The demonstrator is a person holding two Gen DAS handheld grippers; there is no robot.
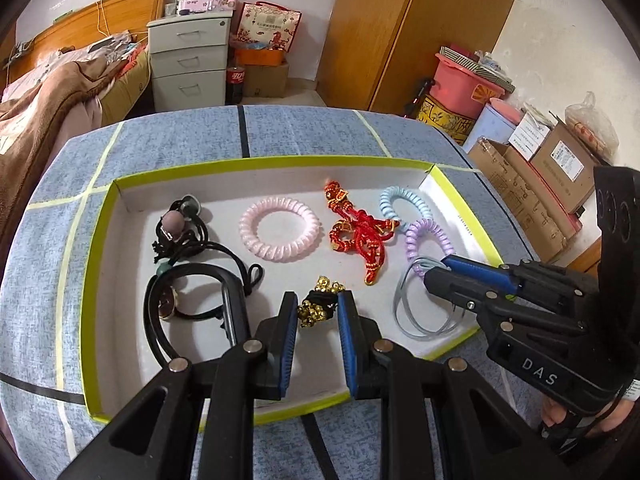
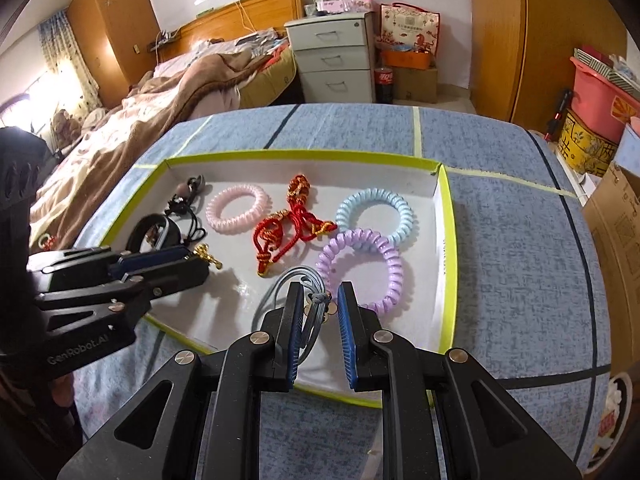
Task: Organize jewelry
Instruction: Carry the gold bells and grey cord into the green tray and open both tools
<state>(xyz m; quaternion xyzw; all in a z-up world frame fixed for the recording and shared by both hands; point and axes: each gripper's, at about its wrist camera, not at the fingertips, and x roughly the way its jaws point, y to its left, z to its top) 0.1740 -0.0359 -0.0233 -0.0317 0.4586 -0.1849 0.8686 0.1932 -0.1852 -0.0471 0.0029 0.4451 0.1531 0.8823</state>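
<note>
A white tray with a lime-green rim (image 1: 280, 160) (image 2: 304, 156) lies on the blue cloth. My left gripper (image 1: 318, 312) (image 2: 202, 266) is low over the tray's near side, shut on a black bracelet with gold beads (image 1: 318, 306) (image 2: 208, 258). My right gripper (image 2: 320, 304) (image 1: 434, 274) is shut on a grey cord necklace (image 2: 318, 300) whose loop (image 1: 416, 312) trails onto the tray floor. In the tray lie a pink coil band (image 1: 280, 228), a red knotted cord (image 1: 360, 236), a blue coil band (image 2: 376, 216), a purple coil band (image 2: 360, 264) and black cords with beads (image 1: 180, 232).
A black strap with a watch face (image 1: 188, 300) lies in the tray's left part. The table's blue cloth (image 2: 512, 240) carries tape lines. A bed (image 2: 160, 100) stands beyond the left edge, drawers (image 1: 188, 64) behind, cardboard boxes (image 1: 540, 188) to the right.
</note>
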